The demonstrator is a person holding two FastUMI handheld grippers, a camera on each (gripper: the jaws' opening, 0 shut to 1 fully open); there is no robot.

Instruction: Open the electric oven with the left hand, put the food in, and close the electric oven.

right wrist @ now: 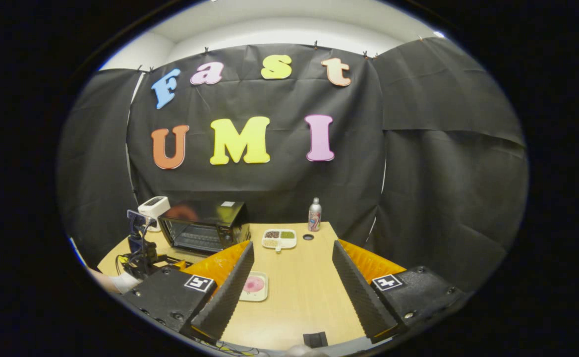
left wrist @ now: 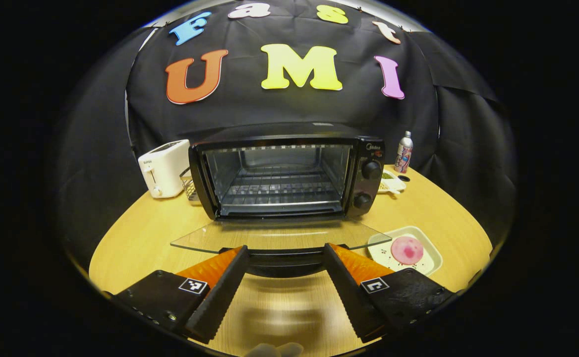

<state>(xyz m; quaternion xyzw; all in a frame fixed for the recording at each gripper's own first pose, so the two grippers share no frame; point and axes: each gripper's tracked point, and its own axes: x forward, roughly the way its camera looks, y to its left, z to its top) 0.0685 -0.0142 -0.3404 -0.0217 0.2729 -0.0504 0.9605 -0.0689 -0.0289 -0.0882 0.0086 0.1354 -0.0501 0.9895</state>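
While the wooden table (left wrist: 418,208) carries everything in the booth, the electric oven (left wrist: 289,168) is the biggest thing on it, standing toward the back with its black body facing the left gripper view. Its glass door (left wrist: 279,237) is swung fully down and lies flat out over the table, leaving the cavity and its wire rack (left wrist: 279,191) in plain sight. The door's dark handle (left wrist: 285,258) runs along the front edge, and the left gripper (left wrist: 285,258) sits right at it: the two fingers are spread wide, one to each side of the handle's span, and neither visibly presses on it, so the gripper is released rather than clamped. Whether a finger brushes the handle I cannot tell.

In the right gripper view the right gripper (right wrist: 292,265) hangs above the table well back from the oven, its fingers also spread wide with nothing between them but bare tabletop.

A white toaster (left wrist: 164,167) stands just beside the oven on its left. To the oven's right, near the back, are a divided dish (right wrist: 279,239) and a small bottle (left wrist: 404,151).

The food, a pink round piece (left wrist: 407,249), lies on a pale rectangular plate (left wrist: 431,265) on the table, just beside the open door's right corner.
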